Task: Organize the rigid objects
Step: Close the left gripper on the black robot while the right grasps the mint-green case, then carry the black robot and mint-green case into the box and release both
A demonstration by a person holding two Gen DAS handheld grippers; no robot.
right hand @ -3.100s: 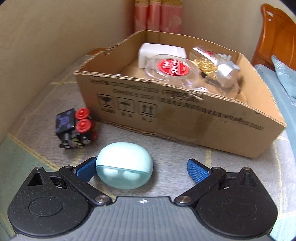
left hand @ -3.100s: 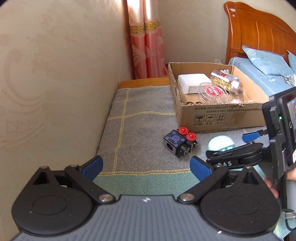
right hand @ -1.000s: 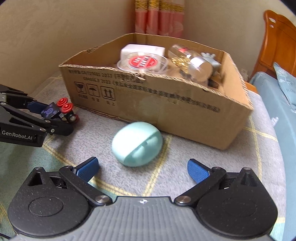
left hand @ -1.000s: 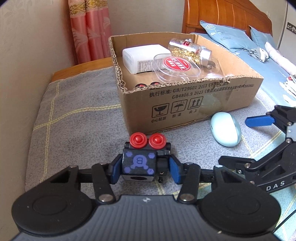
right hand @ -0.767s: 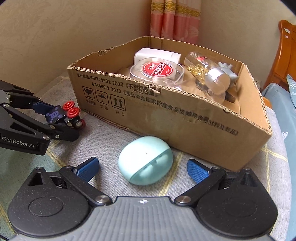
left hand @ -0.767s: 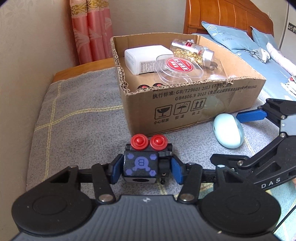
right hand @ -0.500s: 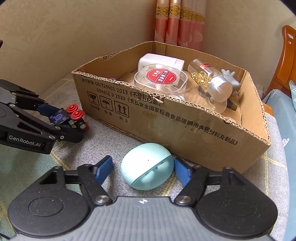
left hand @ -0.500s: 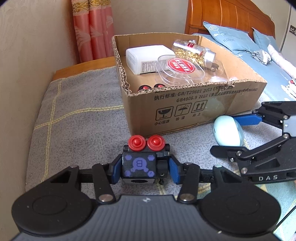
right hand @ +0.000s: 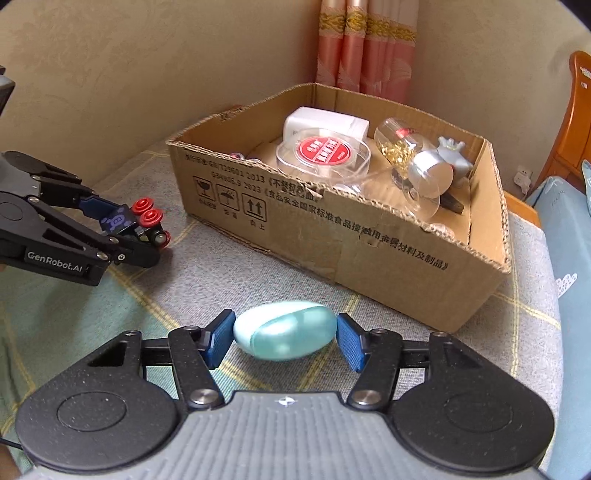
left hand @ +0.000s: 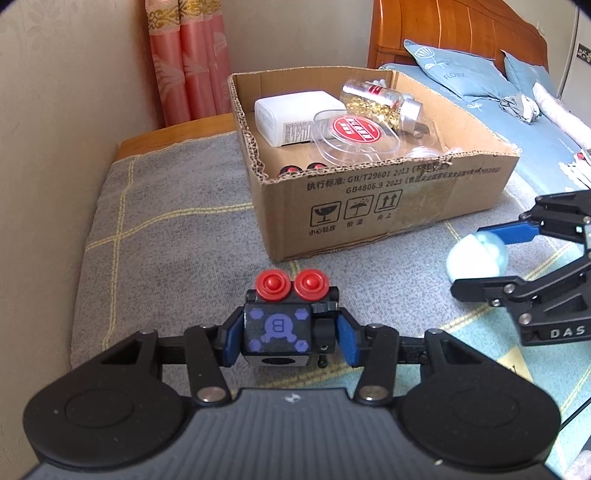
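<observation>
Mint-green earbud case [right hand: 285, 329], low in the frame, is now being closed on by the right tool [right hand: 283, 339] that was wide apart a second ago, while the black toy block [left hand: 277, 332] stays clamped in the left tool [left hand: 282, 341], so both look about ready for the cardboard box [right hand: 369, 254].

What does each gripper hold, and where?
Left gripper: black toy block, by its two sides. Right gripper, jaws closing: mint earbud case, at its two ends.

Beige wall [left hand: 55, 147], pink curtain [left hand: 184, 62], wood headboard [left hand: 443, 33], daylit rm.
</observation>
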